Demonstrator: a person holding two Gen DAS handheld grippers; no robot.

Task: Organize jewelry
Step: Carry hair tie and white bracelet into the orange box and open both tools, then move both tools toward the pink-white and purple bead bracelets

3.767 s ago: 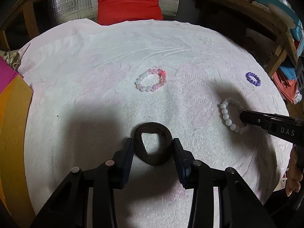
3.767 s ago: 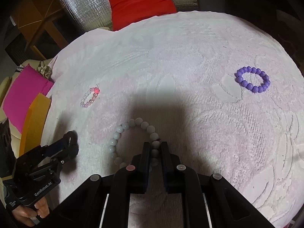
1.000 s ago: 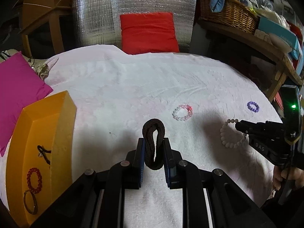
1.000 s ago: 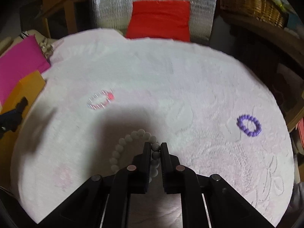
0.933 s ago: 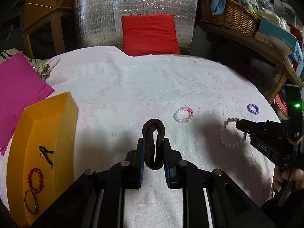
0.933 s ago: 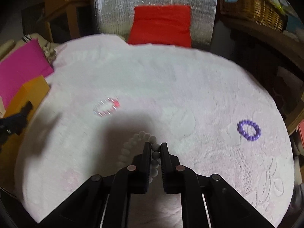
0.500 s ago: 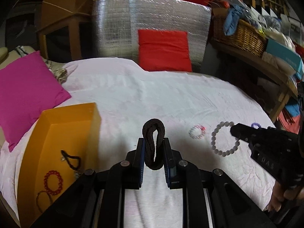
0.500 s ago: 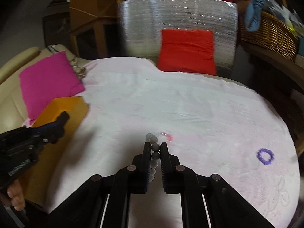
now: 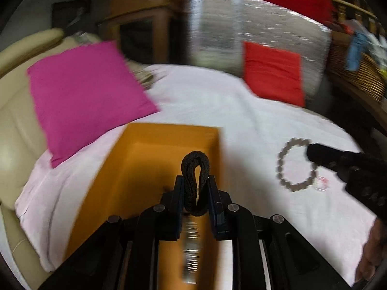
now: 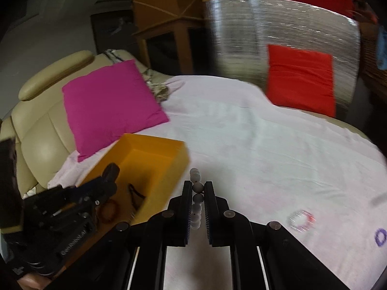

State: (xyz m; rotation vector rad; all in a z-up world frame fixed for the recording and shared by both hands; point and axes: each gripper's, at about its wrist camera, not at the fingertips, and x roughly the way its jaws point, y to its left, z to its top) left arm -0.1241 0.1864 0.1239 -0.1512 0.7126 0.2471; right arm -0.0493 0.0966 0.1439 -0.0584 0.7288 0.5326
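Observation:
My left gripper (image 9: 195,181) is shut on a dark brown hair tie (image 9: 195,169) and holds it over the open orange box (image 9: 145,159). It also shows in the right wrist view (image 10: 106,176) above the box (image 10: 167,166). My right gripper (image 10: 198,188) is shut on a white bead bracelet (image 10: 197,193), which hangs in the air just right of the box. In the left wrist view the bracelet (image 9: 280,166) dangles from the right gripper (image 9: 312,152). A pink bead bracelet (image 10: 301,220) and a purple one (image 10: 379,236) lie on the white cloth (image 10: 266,145).
Dark and red jewelry (image 10: 108,210) lies inside the box. A magenta cushion (image 10: 108,101) rests on a beige seat (image 10: 36,130) to the left. A red cushion (image 10: 300,77) leans on a silver panel (image 10: 241,36) behind the table.
Both grippers have swung left with their loads. The left one now holds the hair tie over the orange box, and the right one has carried the white bracelet up beside the box.

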